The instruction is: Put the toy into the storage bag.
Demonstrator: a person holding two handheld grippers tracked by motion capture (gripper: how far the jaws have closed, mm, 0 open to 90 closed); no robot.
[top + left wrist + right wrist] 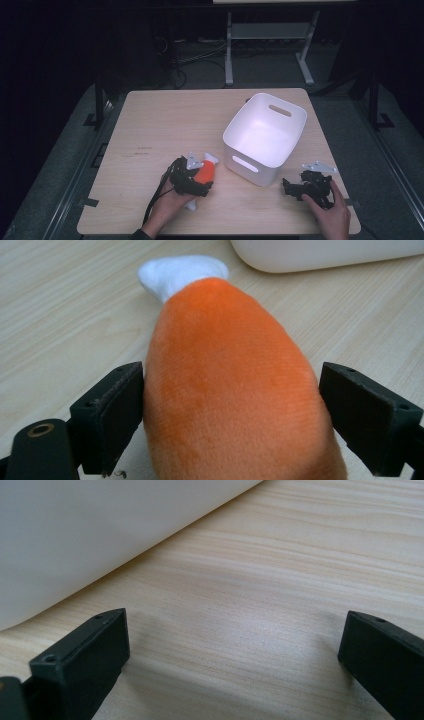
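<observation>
An orange plush toy with white ends lies on the wooden table, just left of the white bin. My left gripper straddles it. In the left gripper view the toy's orange body sits between the jaws, both pads touch its sides, and its white tip points toward the bin. My right gripper rests on the table right of the bin, held by a hand. Its jaws stand wide apart over bare wood, close to the bin's wall.
The bin is deep, has handle slots, sits at the table's right middle and looks empty inside. Bare wood stretches across the left and far parts of the table. Beyond the far edge stand a white metal frame and cables on the floor.
</observation>
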